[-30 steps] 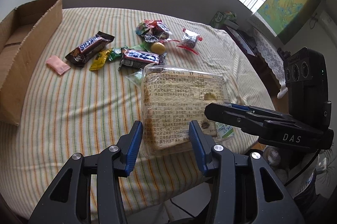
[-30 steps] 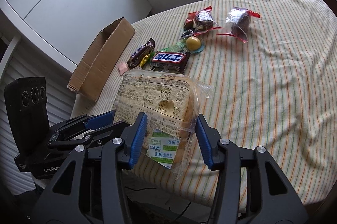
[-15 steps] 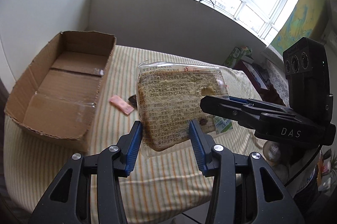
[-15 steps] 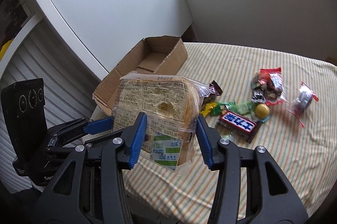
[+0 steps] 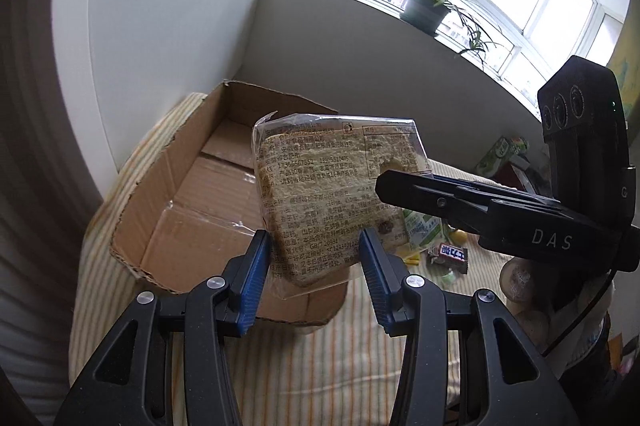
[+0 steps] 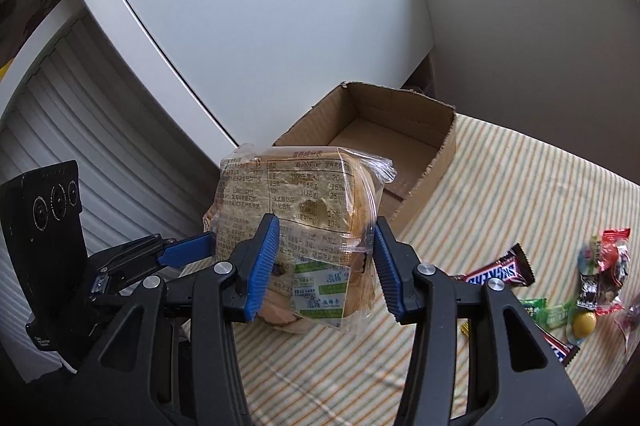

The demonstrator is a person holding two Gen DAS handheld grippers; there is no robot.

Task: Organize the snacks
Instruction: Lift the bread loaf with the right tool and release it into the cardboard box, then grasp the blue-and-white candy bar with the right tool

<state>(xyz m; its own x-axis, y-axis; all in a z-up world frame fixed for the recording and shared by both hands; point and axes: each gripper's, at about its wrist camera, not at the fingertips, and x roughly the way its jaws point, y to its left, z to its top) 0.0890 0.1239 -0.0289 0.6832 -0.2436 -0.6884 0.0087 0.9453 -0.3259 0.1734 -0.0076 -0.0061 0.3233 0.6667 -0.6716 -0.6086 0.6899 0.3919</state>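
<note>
A clear bag of sliced bread (image 5: 332,201) hangs in the air, held from two sides. My left gripper (image 5: 316,266) is shut on its near edge, and my right gripper (image 6: 324,258) is shut on its other end; the bread (image 6: 296,218) fills the middle of the right wrist view. An open, empty cardboard box (image 5: 208,193) lies on the striped tablecloth just behind and below the bread; it also shows in the right wrist view (image 6: 384,137). Each gripper shows in the other's view.
Loose snacks lie on the striped cloth (image 6: 500,193) to the right: a Snickers bar (image 6: 500,268), green candies (image 6: 548,312), a yellow ball (image 6: 583,324) and red-wrapped sweets (image 6: 604,266). A wall and cabinet stand behind the box.
Both grippers have lifted the bread bag off the table and carried it left, up to the cardboard box. The snack pile is left behind on the right.
</note>
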